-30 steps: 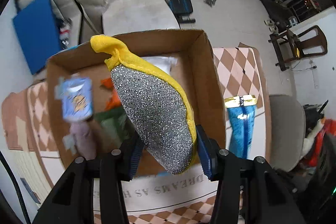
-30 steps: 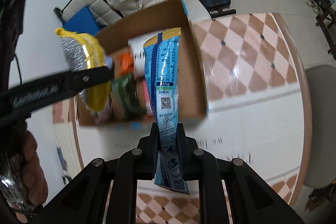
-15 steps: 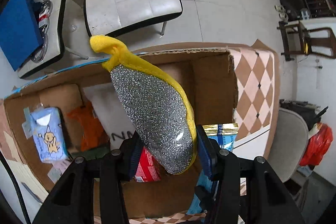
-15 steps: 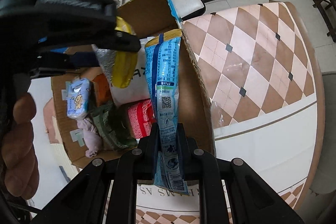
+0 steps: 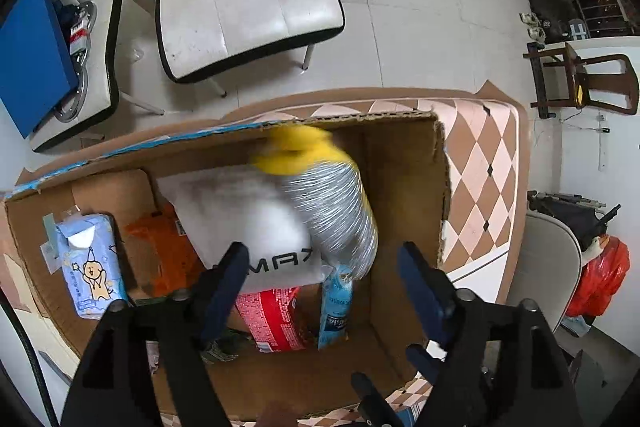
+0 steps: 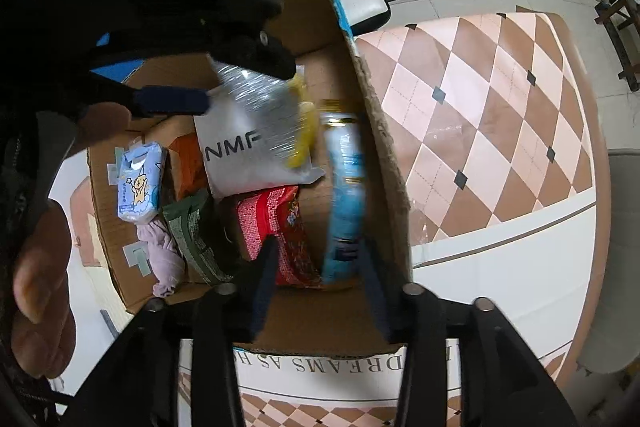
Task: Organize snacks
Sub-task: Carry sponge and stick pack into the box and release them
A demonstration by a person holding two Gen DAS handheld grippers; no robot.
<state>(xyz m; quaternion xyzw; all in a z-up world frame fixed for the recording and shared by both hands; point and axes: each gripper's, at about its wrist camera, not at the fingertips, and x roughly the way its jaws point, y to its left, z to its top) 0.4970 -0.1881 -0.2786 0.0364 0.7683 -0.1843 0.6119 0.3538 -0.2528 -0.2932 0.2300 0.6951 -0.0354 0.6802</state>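
Left wrist view showed the left gripper (image 5: 320,267) spread above the cardboard box (image 5: 404,187), silver-and-yellow bag (image 5: 332,211) loose inside; the right gripper (image 6: 318,267) likewise gaped behind the blue packet (image 6: 344,195).

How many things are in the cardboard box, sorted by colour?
Blue: 2 (pale blue pack, blue packet)
Red: 1 (red packet)
Orange: 1 (orange bag)
Green: 1 (green packet)
White: 1 (white bag)
Silver-and-yellow: 1 (silver bag)
Purple: 1 (purple bundle)
Total: 8
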